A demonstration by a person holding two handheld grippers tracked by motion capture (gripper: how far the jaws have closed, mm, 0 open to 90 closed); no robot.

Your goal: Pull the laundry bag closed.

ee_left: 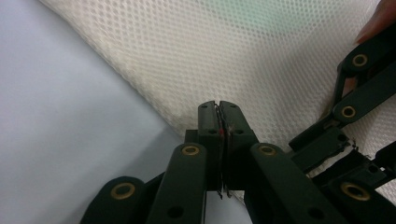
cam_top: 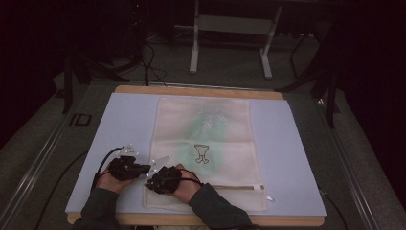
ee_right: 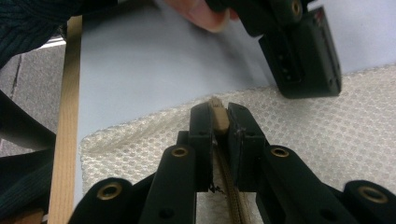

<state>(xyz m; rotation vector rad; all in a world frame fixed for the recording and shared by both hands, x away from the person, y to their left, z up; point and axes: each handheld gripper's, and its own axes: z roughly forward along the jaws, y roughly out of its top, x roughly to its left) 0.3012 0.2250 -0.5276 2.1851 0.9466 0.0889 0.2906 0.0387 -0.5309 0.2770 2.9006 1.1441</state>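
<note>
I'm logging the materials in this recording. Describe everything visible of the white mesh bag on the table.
The mesh bag is a cream-white rectangle of fine honeycomb netting, lying flat and lengthwise on the pale blue mat. Something green shows faintly through it, and a small dark outline drawing sits near its middle. A beige zipper runs along its near end. The left gripper is shut at its left edge; the right gripper is shut on the zipper's end near the bag's near left corner.
</note>
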